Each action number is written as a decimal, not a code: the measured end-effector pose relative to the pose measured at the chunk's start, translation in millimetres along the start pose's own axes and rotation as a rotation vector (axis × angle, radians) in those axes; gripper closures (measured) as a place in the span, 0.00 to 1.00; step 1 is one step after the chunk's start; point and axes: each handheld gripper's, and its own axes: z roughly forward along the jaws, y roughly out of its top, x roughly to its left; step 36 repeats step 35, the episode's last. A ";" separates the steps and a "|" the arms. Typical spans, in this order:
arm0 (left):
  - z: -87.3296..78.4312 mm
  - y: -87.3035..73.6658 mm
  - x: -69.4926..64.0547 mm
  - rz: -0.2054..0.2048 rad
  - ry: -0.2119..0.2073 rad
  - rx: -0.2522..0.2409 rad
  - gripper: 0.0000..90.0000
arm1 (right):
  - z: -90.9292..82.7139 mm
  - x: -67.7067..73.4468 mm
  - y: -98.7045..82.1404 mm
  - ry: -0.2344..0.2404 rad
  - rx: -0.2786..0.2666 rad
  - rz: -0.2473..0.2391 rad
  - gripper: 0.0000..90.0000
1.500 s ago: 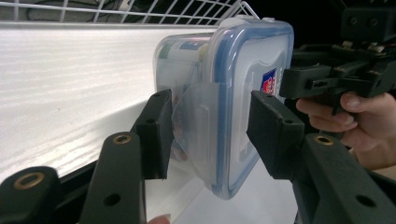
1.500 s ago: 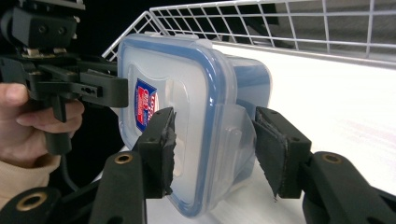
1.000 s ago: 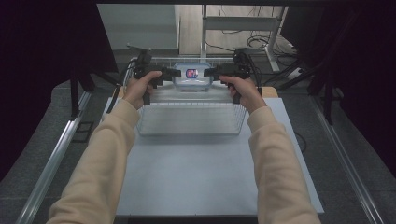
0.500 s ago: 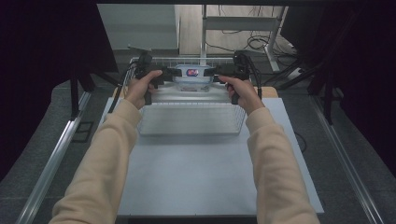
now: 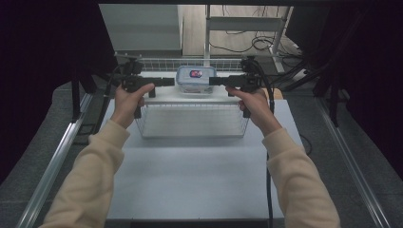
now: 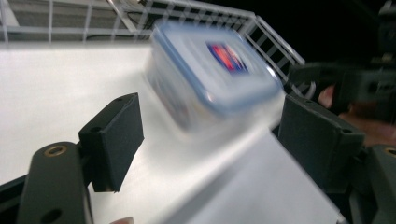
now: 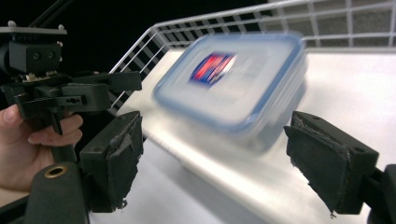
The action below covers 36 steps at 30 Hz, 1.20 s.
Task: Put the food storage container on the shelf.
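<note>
A clear food box with a blue-rimmed lid and a red and blue label (image 5: 195, 77) rests on the white raised shelf (image 5: 161, 95) at the back. My left gripper (image 5: 169, 81) points at it from the left, and my right gripper (image 5: 213, 80) from the right; both stand just clear of its sides. Both pairs of jaws have just been opening and hold nothing. In the left gripper view the box (image 6: 212, 70) lies blurred ahead of the open left gripper (image 6: 205, 135). In the right gripper view the box (image 7: 233, 79) lies beyond the open right gripper (image 7: 215, 158), with the left gripper (image 7: 70, 93) farther off.
An empty wire basket (image 5: 192, 119) stands on the white table (image 5: 195, 175) just in front of the shelf. A low wire fence (image 5: 157, 63) runs behind the box. Metal rails (image 5: 57, 156) flank the table, and cables (image 5: 247, 42) lie on the floor behind.
Both grippers have pulled sideways off the box, the left one leftward and the right one rightward, and their jaws have opened. The box stays on the shelf.
</note>
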 end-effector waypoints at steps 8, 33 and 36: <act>-25.6 -85.2 -21.7 0.123 0.053 0.084 0.27 | -35.3 18.3 -80.3 0.010 0.034 -0.176 0.21; -12.0 -194.6 -25.0 0.186 0.071 0.310 0.28 | -42.7 -16.1 -202.5 -0.063 0.271 -0.211 0.22; -12.1 -195.3 -25.2 0.191 0.076 0.312 0.28 | -43.6 -16.5 -203.3 -0.067 0.261 -0.216 0.21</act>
